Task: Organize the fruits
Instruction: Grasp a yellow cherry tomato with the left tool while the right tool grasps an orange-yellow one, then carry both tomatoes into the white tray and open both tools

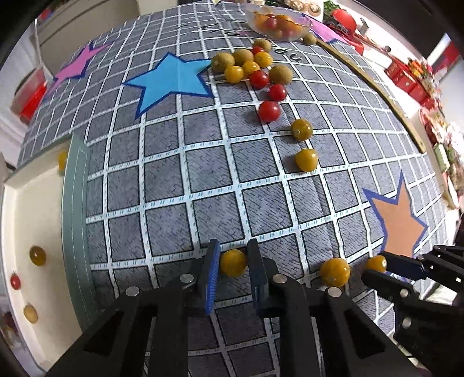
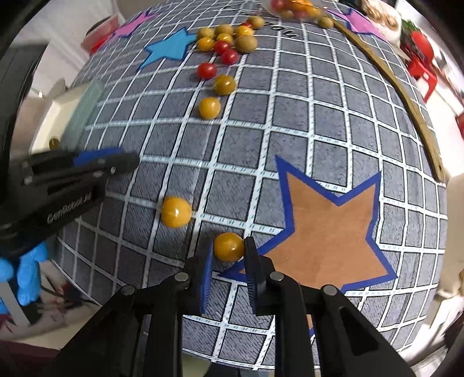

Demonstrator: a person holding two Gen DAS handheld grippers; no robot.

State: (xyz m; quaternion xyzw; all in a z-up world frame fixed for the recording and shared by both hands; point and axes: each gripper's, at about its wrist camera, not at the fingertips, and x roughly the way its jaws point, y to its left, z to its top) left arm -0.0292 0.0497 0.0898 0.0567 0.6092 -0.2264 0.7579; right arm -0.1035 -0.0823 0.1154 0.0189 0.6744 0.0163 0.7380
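My left gripper (image 1: 233, 255) is shut on a yellow cherry tomato (image 1: 233, 262), low over the checked cloth. My right gripper (image 2: 228, 250) is shut on another yellow tomato (image 2: 228, 246) beside the orange star (image 2: 330, 229); it also shows in the left wrist view (image 1: 375, 265). A loose yellow tomato (image 1: 334, 271) lies between the two grippers, also seen in the right wrist view (image 2: 176, 211). Red and yellow tomatoes and brownish-green fruits are heaped farther off (image 1: 252, 68). A clear bowl (image 1: 277, 24) of tomatoes stands at the far edge. A cream tray (image 1: 37, 220) at left holds a few tomatoes.
A blue star (image 1: 171, 82) and a pink star (image 1: 76, 65) lie on the cloth. Two yellow tomatoes (image 1: 306, 159) and a red one (image 1: 269, 111) lie mid-table. A wooden strip (image 1: 385, 95) runs along the right edge. Red boxes (image 1: 406, 78) stand beyond the table.
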